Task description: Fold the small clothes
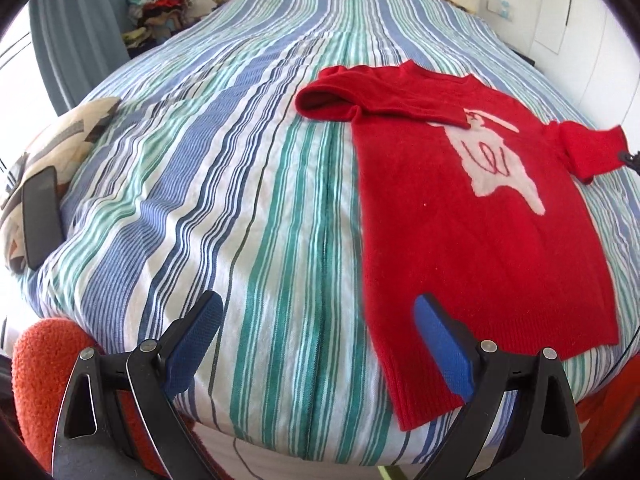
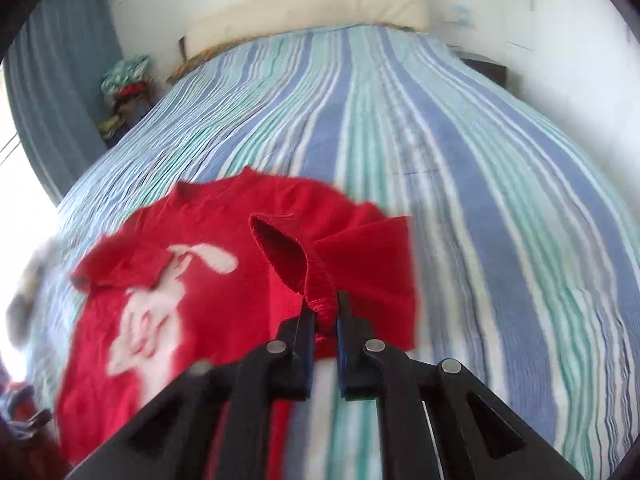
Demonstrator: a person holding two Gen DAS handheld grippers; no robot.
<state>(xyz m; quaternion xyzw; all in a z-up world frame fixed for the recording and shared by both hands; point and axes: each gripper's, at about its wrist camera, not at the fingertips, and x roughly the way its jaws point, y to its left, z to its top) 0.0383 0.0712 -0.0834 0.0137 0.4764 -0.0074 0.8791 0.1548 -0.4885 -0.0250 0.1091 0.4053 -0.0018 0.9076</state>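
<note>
My right gripper (image 2: pixel 324 312) has its fingers (image 2: pixel 306 336) clenched on the ribbed cuff of the red sweater's right sleeve (image 2: pixel 360 256); the cuff bunches between the pads and the sleeve lifts off the bed, its open mouth gaping just above my grip. My left gripper (image 1: pixel 316 332) hovers with its blue-padded fingers (image 1: pixel 444 352) spread wide and released, holding nothing; the one on the sweater's side sits over the hem corner, though I cannot tell whether it touches the knit. Beyond them the red sweater (image 1: pixel 460 216) lies front-up on the striped bedspread (image 1: pixel 240 184), body flat, a pale rabbit figure on its chest. Its left sleeve (image 1: pixel 360 98) is folded across the chest near the neckline. To my left a dark phone (image 1: pixel 40 220) rests on a patterned cushion (image 1: pixel 72 128). Farther off, a heap of clothes (image 1: pixel 160 4) stands beside the bed near a blue curtain (image 1: pixel 80 32), and a cream headboard (image 2: pixel 308 8) closes the far end.
</note>
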